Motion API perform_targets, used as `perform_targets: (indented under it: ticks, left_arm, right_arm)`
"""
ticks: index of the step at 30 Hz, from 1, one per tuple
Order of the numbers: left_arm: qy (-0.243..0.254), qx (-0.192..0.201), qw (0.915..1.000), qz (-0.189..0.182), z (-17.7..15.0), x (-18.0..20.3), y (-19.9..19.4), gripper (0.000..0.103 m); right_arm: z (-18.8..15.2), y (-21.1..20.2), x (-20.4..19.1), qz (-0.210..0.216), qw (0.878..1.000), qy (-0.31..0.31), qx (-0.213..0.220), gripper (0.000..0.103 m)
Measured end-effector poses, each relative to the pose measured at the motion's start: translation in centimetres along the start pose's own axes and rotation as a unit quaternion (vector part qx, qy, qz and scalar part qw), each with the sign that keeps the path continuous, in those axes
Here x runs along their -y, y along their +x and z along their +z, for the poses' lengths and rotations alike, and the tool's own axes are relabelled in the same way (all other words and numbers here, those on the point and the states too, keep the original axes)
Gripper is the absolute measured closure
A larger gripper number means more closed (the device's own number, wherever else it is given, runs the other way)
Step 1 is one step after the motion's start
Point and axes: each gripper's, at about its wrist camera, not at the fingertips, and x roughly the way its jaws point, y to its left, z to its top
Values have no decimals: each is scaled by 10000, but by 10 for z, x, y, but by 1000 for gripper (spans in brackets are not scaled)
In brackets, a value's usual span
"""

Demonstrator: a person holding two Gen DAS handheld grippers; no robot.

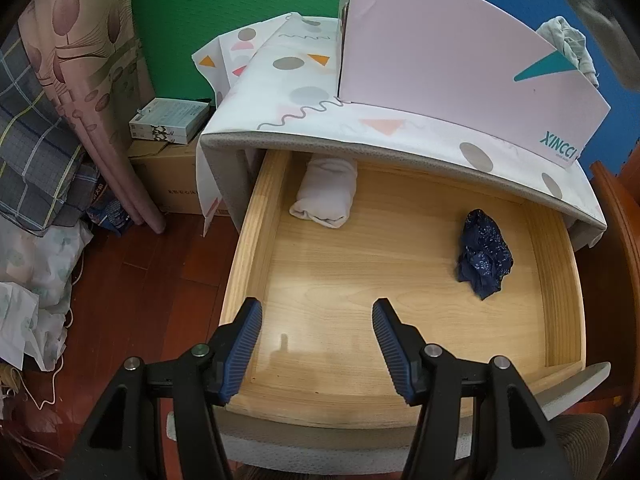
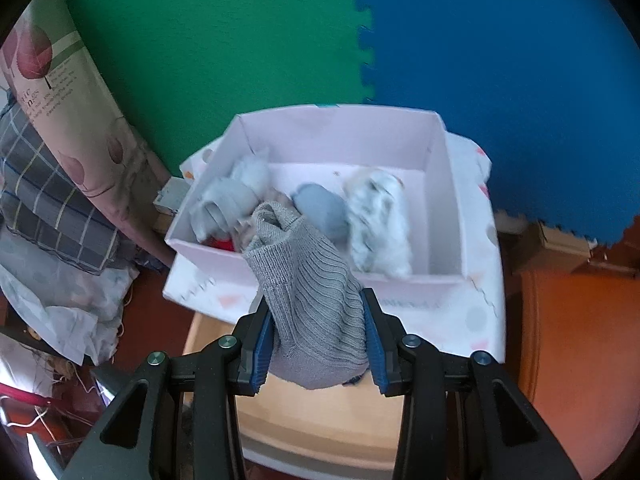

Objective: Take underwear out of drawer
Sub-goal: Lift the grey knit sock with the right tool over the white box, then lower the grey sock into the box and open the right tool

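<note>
In the left wrist view the wooden drawer (image 1: 256,220) is pulled out. A rolled white garment (image 1: 326,194) lies at its back left and a crumpled dark blue garment (image 1: 484,258) at its right. My left gripper (image 1: 318,308) hovers open over the drawer's front, holding nothing. In the right wrist view my right gripper (image 2: 316,300) is shut on a grey ribbed garment (image 2: 308,300), held above the drawer front and just before the pink box (image 2: 444,184). Several rolled garments (image 2: 376,220) lie inside that box.
The pink box (image 1: 460,64) stands on the nightstand's patterned cover (image 1: 296,92). Small boxes (image 1: 168,120) sit on a carton left of the nightstand. Folded bedding (image 1: 36,152) and a rolled mat lean at the left. Green and blue foam mats (image 2: 480,60) line the wall.
</note>
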Motion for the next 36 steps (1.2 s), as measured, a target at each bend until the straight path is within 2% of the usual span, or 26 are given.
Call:
perform_targets:
  ticks: [3,8,20,23,30,34,36]
  left_arm:
    - [-8,5,10000,-20,0,0,-1,44]
    - [-8,-3,10000,-44,0,0,-1,44]
    - [-99,17,9999,-126,1,-3,-2,44]
    - [-121,22,9998,-137,2,-3,-2,44]
    - [-155,42,9998,-149,2,-4,-2,44]
    - [-123,50,9998,-124,1,-2,-1,44]
    - [-121,48,9998,-122,1,-3,-2,44]
  right_arm:
    - [12,15,-10,-57,9999,-94,-36,66]
    - [28,40,-14,-393,9990,-175,-73,66]
    - [57,88,14,-1107,9936,-134,-198,66]
    - [58,100,19,-1060,9939,-73,-293,65]
    - [49,108,17,-826,9960,-16,-325,52]
    - [40,93,10,-791,9967,-169,-78,50]
    - [34,81,9,-709,9973,-194,66,41]
